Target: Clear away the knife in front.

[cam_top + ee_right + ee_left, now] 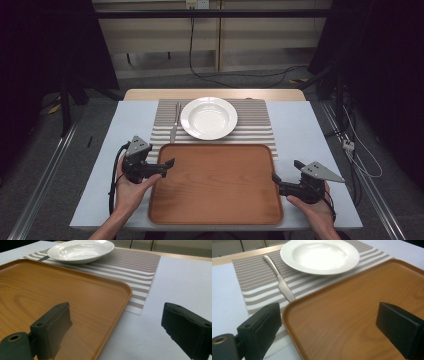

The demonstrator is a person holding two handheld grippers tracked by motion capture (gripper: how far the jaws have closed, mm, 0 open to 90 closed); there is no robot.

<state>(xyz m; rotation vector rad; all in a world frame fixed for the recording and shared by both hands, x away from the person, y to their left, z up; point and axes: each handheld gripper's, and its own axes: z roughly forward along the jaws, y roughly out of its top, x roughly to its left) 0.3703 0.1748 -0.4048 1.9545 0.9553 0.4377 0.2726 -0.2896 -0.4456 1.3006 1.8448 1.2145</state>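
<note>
Wooden tray [215,185]: brown, rectangular, rounded corners, raised rim. Left gripper [169,164], right gripper [285,172]: jaws apart, straddling rim.

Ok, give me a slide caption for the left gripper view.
Open left tool straddling the near left rim of a wooden tray, with a knife and white plate on a striped placemat beyond.

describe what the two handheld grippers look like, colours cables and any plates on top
Both the left gripper and right gripper are black, each with two blocky matte jaws and a grey three-cornered plate on top. A black cable loops from the left one. The person's forearms are bare, no sleeves visible.
</note>
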